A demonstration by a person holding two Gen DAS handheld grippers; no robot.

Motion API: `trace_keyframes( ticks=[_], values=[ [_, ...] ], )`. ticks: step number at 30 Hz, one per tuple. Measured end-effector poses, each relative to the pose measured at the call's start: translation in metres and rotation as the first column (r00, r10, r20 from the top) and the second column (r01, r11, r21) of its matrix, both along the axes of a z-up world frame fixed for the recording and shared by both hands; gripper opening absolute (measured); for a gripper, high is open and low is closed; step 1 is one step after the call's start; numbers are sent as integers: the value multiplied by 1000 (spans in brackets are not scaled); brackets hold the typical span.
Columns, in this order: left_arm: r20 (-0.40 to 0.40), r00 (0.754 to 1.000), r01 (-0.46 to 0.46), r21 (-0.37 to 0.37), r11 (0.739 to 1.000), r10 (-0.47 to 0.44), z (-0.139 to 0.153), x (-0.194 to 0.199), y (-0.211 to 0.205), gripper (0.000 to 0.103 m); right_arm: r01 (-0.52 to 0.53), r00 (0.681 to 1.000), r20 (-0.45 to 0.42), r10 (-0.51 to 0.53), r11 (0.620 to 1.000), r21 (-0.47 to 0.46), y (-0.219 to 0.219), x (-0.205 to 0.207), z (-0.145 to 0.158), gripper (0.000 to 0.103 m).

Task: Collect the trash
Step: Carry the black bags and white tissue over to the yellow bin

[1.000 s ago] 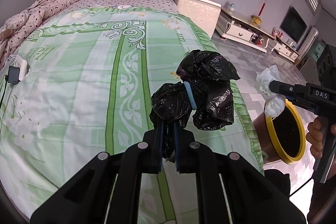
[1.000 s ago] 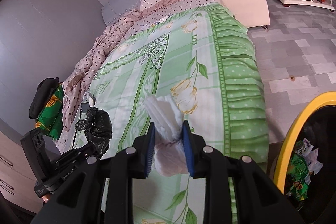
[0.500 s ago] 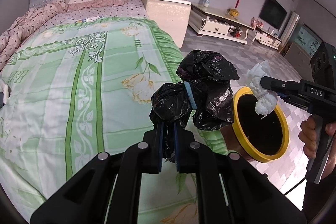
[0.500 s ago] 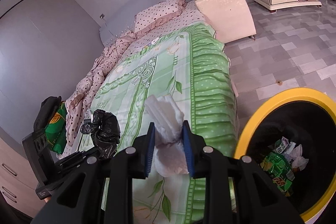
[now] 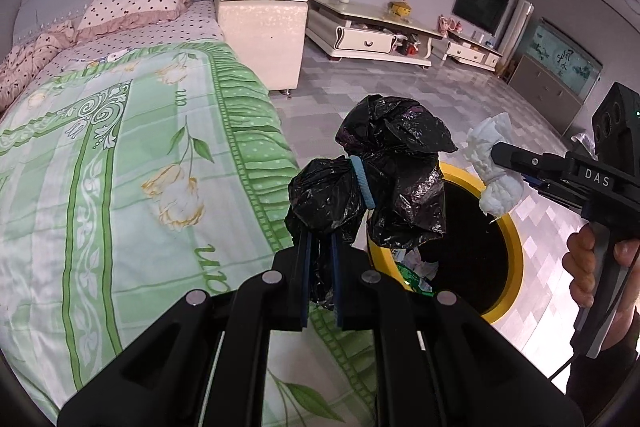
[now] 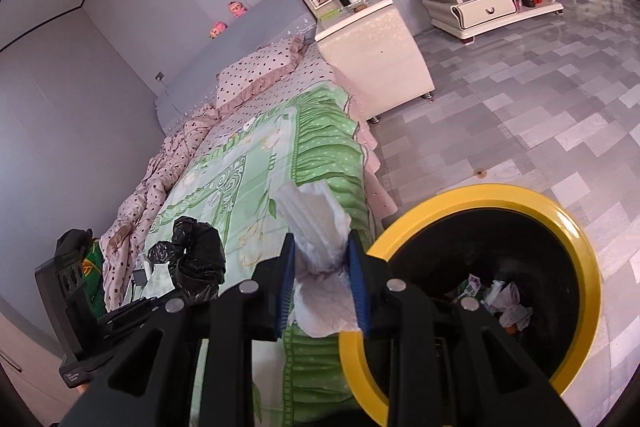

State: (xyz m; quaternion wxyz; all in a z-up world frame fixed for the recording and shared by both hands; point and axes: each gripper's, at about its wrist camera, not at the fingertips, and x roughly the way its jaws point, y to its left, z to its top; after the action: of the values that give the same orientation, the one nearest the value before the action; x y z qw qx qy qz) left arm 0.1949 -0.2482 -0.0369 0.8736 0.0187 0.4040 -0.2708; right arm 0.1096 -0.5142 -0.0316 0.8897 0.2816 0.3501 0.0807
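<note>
The round yellow-rimmed black trash bin (image 6: 576, 239) is standing on the grey tiled floor beside the green floral bedspread (image 5: 120, 163). The left gripper (image 5: 320, 251) is pinching a crumpled black plastic bag (image 5: 384, 183) above the bin's near rim. The right gripper (image 6: 322, 267) is clamping a white tissue wad (image 6: 320, 267) just beside the rim. Only the right wrist view is showing wrappers (image 6: 504, 299) lying inside the bin.

Left gripper (image 5: 320, 263) and right gripper (image 6: 322, 283) both clamped, angled downward.
</note>
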Motion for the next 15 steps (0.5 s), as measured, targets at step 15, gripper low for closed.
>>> trace_keyframes(
  ticks=[15],
  values=[
    [-62, 990, 130, 13, 991, -129, -30, 20, -88, 8, 165, 985, -30, -167, 984, -69, -55, -12, -30, 24]
  ],
)
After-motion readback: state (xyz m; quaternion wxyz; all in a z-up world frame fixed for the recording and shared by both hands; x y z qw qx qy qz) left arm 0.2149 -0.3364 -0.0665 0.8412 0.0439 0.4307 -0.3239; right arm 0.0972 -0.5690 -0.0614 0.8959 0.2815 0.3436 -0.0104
